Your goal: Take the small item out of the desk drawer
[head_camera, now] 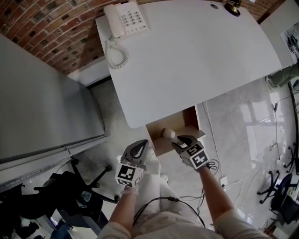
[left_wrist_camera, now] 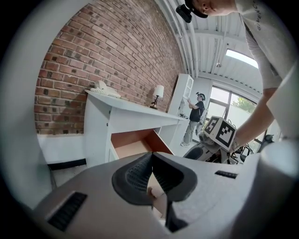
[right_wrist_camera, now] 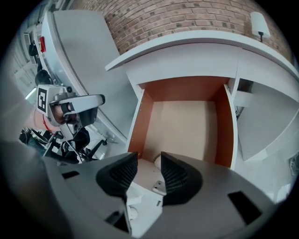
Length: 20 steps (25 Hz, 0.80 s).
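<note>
The desk drawer [head_camera: 159, 144] stands pulled out under the white desk [head_camera: 196, 60]; its orange side wall [right_wrist_camera: 136, 122] and pale floor show in the right gripper view. A small whitish round item [head_camera: 167, 134] lies near the drawer's front edge. My right gripper [head_camera: 181, 140] hovers just right of it, jaws open; the item [right_wrist_camera: 156, 162] peeks out low between them, against the right jaw, with no grip on it. My left gripper [head_camera: 139, 146] hangs left of the drawer front, shut and holding nothing. From the left gripper [left_wrist_camera: 152, 161] the drawer [left_wrist_camera: 133, 142] lies ahead.
A white phone [head_camera: 126, 18] with a coiled cord and a small lamp [head_camera: 232, 8] sit at the desk's far side. A grey cabinet [head_camera: 42, 107] stands left, a chair base [head_camera: 88, 184] below it. Cables [head_camera: 280, 126] cross the floor at right. A person [left_wrist_camera: 194, 119] stands far off.
</note>
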### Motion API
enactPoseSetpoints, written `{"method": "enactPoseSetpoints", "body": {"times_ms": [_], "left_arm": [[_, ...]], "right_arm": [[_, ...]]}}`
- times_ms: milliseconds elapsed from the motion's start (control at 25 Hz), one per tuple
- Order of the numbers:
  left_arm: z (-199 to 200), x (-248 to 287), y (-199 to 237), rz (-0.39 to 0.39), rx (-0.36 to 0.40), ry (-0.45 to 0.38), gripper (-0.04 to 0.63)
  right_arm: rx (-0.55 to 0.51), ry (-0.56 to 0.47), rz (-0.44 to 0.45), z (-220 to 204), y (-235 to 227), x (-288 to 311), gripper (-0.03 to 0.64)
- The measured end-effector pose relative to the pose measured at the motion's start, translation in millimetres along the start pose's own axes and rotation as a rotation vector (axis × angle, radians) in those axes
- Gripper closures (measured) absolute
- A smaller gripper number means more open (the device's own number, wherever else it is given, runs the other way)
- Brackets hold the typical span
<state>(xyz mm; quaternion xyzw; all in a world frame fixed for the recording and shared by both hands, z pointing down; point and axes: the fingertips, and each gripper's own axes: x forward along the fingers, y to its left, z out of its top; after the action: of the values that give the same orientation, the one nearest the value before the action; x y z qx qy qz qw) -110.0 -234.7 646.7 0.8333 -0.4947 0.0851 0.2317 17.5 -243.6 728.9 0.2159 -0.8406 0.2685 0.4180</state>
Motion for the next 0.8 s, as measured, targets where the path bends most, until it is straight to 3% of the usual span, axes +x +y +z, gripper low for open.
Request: {"method": "enactPoseSetpoints", "body": {"times_ms": [320, 800], "left_arm": [[-17.7, 14.8, 14.3, 0.001, -0.007, 0.012, 0.591], [-32.3, 27.1, 18.1, -0.003, -0.008, -0.001, 0.591]], "right_arm": [[-0.144, 0.172, 0.018, -15.4, -15.7, 40.3, 0.426], [-0.255, 0.334, 0.050, -38.6, -39.3, 84.0, 0.387]]}}
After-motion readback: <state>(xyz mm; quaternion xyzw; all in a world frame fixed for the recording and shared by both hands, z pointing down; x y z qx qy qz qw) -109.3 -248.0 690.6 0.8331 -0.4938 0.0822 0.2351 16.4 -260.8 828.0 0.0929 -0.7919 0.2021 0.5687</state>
